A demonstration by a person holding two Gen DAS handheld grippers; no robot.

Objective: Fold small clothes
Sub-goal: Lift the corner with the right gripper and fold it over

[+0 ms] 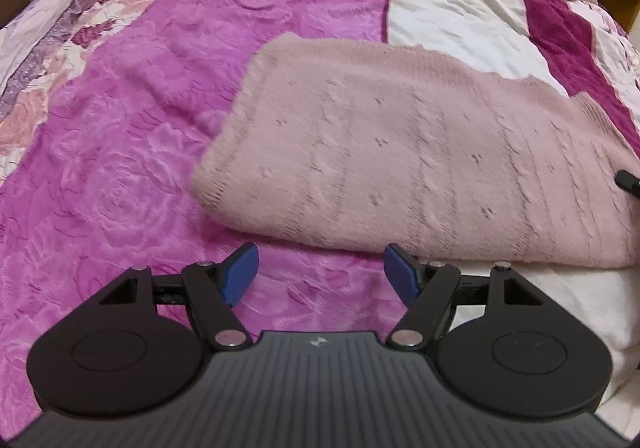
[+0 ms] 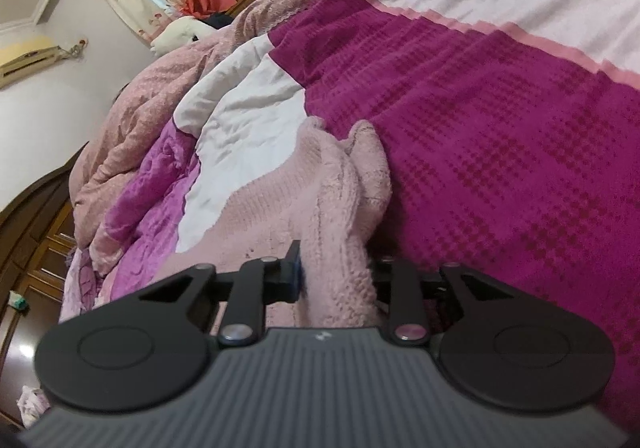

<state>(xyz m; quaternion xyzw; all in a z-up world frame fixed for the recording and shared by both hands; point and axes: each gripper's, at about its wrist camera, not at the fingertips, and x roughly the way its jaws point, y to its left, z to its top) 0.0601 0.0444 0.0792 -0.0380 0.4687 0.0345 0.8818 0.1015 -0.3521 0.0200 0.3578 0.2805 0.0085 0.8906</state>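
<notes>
From the left wrist camera I see the left hand-held gripper (image 1: 321,274) pitched steeply down toward the bed (image 1: 132,152). Its jaws stand wide, with nothing between the blue pads (image 1: 239,274). It hangs over the magenta rose-patterned bedspread, just short of the near folded edge of the pink knitted garment (image 1: 404,164). The garment lies flat on the bed ahead and to the right of this gripper, partly on the magenta cover and partly on a white quilt panel (image 1: 452,8).

From the right wrist camera I see the right hand-held gripper (image 2: 335,275) tilted moderately downward and rolled to one side. Its jaws are narrow and clamped on a bunched ridge of the same garment (image 2: 320,216). The left pad (image 2: 295,275) presses into the knit; the right pad is hidden behind the fabric. A dark magenta woven blanket (image 2: 500,136) lies to the right.
</notes>
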